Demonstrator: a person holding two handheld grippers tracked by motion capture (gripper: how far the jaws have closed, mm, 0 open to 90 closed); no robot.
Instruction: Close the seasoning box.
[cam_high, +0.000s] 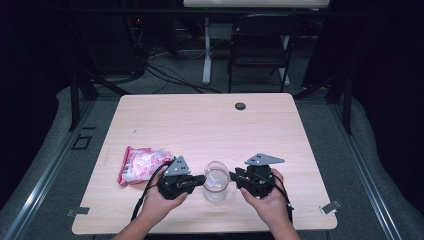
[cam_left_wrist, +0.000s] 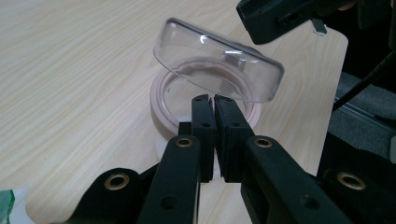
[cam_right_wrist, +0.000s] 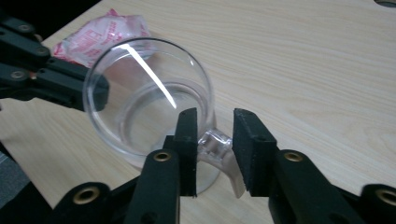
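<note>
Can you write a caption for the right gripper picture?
Open hand-held gripper jaws straddle the hinge of a clear jar with its lid up.

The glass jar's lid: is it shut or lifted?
Lifted. The clear lid tilts above the jar's open mouth, resting on one edge.
</note>
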